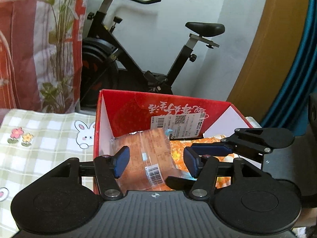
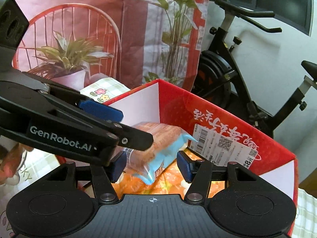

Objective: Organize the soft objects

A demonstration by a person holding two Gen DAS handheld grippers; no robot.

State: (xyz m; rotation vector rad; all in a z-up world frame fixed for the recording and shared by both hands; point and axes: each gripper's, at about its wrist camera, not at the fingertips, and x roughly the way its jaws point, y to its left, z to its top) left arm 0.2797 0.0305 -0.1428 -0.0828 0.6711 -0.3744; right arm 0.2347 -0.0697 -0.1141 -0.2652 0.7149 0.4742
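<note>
Inside the red box [image 1: 136, 107], both grippers' parted jaws partly hide the bread bag [image 1: 146, 154].

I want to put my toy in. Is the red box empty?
No. The red box already holds a wrapped bread pack lying on an orange cloth.

Counted by kind

One red box [image 1: 126, 107], one wrapped bread loaf [image 1: 146, 154], one orange packet [image 1: 178, 152], two grippers, one exercise bike [image 1: 138, 59].

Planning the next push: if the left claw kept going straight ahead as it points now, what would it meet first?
Most likely the bagged bread lying in the red box, right between the open left claw pads; depth is hard to judge.
</note>
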